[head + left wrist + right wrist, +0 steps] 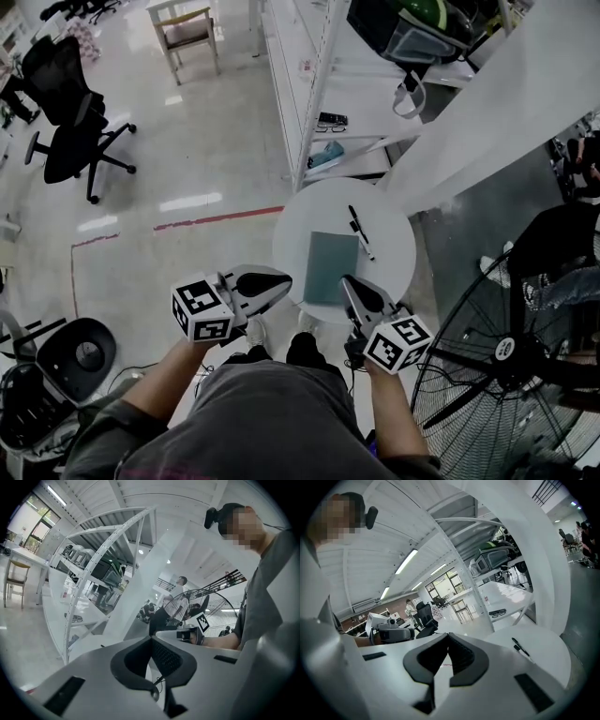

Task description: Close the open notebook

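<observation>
Teal notebook [331, 267] lies flat on the tabletop [305, 220], long axis running away from us, just past our right hand-held gripper [349, 281] — the left hand-held gripper [281, 278] is farther off — both pinched shut, empty.

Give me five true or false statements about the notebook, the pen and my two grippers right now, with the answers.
1. The notebook lies closed on the round table. True.
2. The pen is held in the right gripper. False: the pen lies on the table, and that gripper's jaws are shut on nothing.
3. The left gripper has its jaws shut and empty. True.
4. The left gripper rests on the notebook. False: it is off to the table's left, apart from the notebook.
5. A standing fan is on the person's right. True.
</observation>
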Action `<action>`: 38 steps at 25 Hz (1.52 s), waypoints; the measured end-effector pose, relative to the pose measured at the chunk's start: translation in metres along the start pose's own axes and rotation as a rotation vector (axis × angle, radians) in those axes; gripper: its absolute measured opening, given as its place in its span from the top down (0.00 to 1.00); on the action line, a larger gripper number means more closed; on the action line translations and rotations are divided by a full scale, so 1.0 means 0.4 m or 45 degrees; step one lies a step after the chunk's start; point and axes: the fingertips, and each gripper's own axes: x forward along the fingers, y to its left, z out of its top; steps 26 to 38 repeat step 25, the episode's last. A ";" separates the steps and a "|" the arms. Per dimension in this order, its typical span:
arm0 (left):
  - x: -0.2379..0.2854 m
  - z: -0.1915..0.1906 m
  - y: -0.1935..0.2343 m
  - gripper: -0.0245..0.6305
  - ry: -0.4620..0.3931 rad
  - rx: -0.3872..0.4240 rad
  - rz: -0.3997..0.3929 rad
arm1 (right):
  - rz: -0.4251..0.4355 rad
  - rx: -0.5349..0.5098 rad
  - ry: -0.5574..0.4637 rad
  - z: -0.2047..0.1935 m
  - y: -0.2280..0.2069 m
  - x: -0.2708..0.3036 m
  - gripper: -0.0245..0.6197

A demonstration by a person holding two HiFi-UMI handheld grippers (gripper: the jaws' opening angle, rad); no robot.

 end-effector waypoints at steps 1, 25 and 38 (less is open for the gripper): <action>0.003 -0.003 0.000 0.94 0.004 0.000 -0.002 | 0.001 0.000 0.003 -0.002 -0.002 0.002 0.93; 0.091 0.010 0.026 0.94 0.037 -0.007 -0.016 | 0.029 0.013 0.057 -0.002 -0.070 0.026 0.93; 0.091 0.010 0.026 0.94 0.037 -0.007 -0.016 | 0.029 0.013 0.057 -0.002 -0.070 0.026 0.93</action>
